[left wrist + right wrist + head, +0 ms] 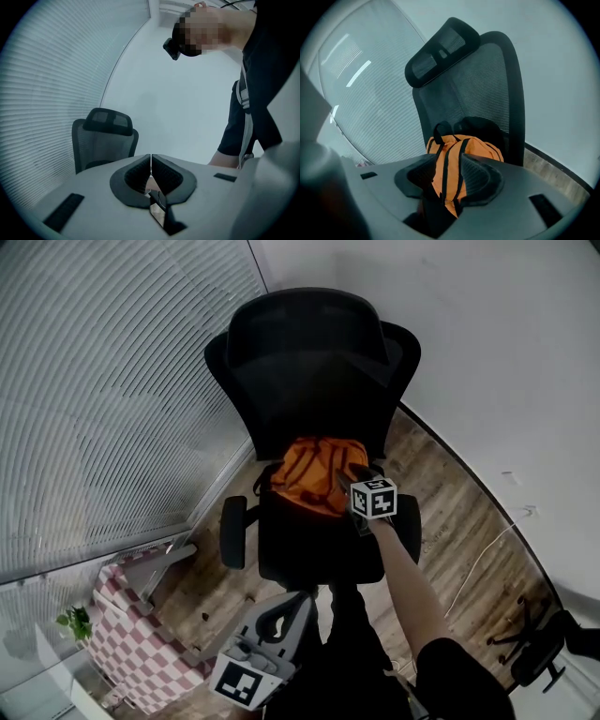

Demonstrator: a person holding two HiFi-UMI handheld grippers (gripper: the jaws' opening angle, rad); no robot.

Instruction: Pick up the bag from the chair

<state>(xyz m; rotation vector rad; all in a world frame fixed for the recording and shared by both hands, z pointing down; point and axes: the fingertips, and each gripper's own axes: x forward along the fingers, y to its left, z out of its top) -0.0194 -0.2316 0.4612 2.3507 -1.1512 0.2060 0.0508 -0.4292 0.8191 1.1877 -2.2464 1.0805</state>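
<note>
An orange backpack [314, 474] with black straps stands on the seat of a black mesh office chair [314, 362], leaning against the backrest. My right gripper [352, 482] is at the bag's front right side, its marker cube just behind. In the right gripper view its jaws [449, 161] stand open, and the orange bag [476, 152] and its black straps show through the gap; the pads do not press on it. My left gripper [286, 610] hangs low in front of the chair, away from the bag. Its jaws [151, 164] are shut and empty, with the chair [103, 138] behind them.
Window blinds [103, 390] fill the left side and a white wall [506, 362] curves round the right. A pink-and-white chequered object [141, 643] and a small plant [75, 622] lie at lower left. A white cable [478, 568] crosses the wooden floor; another chair's base [539, 643] is at lower right.
</note>
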